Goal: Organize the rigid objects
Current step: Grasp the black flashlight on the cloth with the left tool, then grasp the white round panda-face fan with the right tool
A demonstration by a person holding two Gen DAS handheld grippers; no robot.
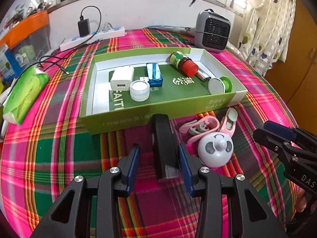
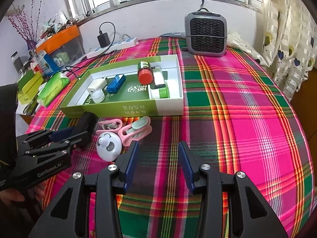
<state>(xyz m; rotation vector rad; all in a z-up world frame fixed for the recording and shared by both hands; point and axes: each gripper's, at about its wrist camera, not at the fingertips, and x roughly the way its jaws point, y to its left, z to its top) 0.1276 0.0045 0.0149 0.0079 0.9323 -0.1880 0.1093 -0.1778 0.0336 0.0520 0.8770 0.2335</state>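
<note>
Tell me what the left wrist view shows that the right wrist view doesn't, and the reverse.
Only the left wrist view shows the black block lying between the open left gripper fingers, with a clear end cap. Only the right wrist view shows the open right gripper over bare cloth. Both show the green tray, panda ball and pink clips.

heater [image 1: 213,32]: grey, upper right, upright on the plaid cloth [image 1: 59,148]
power strip [image 1: 93,37]: white, upper left, black adapter [image 1: 84,27] plugged in
tissue pack [image 1: 24,93]: green, left edge
curtain [image 1: 265,19]: patterned, far right
</note>
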